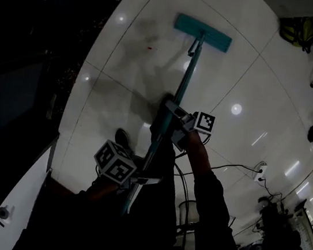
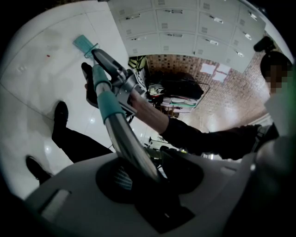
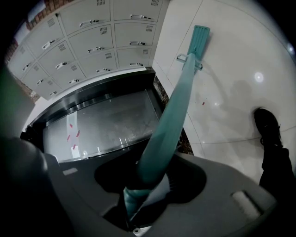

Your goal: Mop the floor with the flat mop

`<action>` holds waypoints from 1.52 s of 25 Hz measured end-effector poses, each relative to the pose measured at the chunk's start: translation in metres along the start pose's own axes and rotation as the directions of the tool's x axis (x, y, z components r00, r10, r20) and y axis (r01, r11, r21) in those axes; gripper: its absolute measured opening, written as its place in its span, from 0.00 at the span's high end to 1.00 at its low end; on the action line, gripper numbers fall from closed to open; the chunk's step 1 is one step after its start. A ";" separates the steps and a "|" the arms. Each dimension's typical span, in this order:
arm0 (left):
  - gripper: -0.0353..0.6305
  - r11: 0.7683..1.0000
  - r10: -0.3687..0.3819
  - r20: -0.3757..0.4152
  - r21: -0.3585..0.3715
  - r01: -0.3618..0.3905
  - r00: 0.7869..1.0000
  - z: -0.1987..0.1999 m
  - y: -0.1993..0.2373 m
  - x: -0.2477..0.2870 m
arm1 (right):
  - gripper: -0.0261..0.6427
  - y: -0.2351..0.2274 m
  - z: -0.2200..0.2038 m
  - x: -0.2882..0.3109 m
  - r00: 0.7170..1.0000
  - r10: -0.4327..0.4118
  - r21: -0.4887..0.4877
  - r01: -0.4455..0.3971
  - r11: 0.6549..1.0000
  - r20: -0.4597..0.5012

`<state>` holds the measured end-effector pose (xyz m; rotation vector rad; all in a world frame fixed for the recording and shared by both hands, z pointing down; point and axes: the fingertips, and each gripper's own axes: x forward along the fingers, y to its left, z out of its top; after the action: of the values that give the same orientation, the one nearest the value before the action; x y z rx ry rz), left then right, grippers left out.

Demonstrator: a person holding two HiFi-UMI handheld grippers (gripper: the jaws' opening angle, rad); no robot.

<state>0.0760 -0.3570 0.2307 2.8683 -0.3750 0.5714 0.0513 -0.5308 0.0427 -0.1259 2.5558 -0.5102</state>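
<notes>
Both grippers clamp the flat mop's handle.
Head view: left gripper grips low and right gripper grips higher; mop head lies flat on the white tiled floor, with open tiles around it. Left gripper view: jaws closed on the pole. Right gripper view: likewise, with lockers bordering the floor's far edge.

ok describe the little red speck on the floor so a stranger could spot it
On the glossy white tiled floor, look left of the teal flat mop head, on the dull greyish patch. The small red speck is the only red mark there.
</notes>
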 end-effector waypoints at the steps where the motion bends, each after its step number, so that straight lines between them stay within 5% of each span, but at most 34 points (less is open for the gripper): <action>1: 0.71 1.000 0.007 -0.006 0.010 -0.007 1.000 -0.012 0.002 -0.005 | 0.66 0.000 -0.011 0.000 1.000 0.005 -0.002 -0.005 1.000 0.006; 12: 0.71 0.990 0.101 -0.121 0.108 -0.088 0.987 -0.191 0.053 -0.048 | 0.67 -0.042 -0.180 0.009 1.000 0.030 -0.014 -0.030 0.999 0.001; 22: 0.71 0.994 0.107 -0.154 0.047 -0.101 0.982 -0.303 0.096 -0.069 | 0.67 -0.116 -0.301 0.022 1.000 -0.010 0.075 0.012 0.997 -0.020; 30: 0.71 0.993 0.113 -0.157 0.056 -0.105 0.981 -0.282 0.106 -0.061 | 0.67 -0.123 -0.276 0.022 1.000 -0.004 0.086 0.002 0.996 0.018; 38: 0.71 0.988 0.134 -0.136 0.098 -0.121 0.982 -0.168 0.091 -0.035 | 0.68 -0.094 -0.152 0.012 0.997 -0.008 0.057 0.003 0.998 0.080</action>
<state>-0.0399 -0.3965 0.3813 2.8799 -0.5253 0.8312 -0.0383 -0.5696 0.1934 -0.1304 2.4614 -0.5674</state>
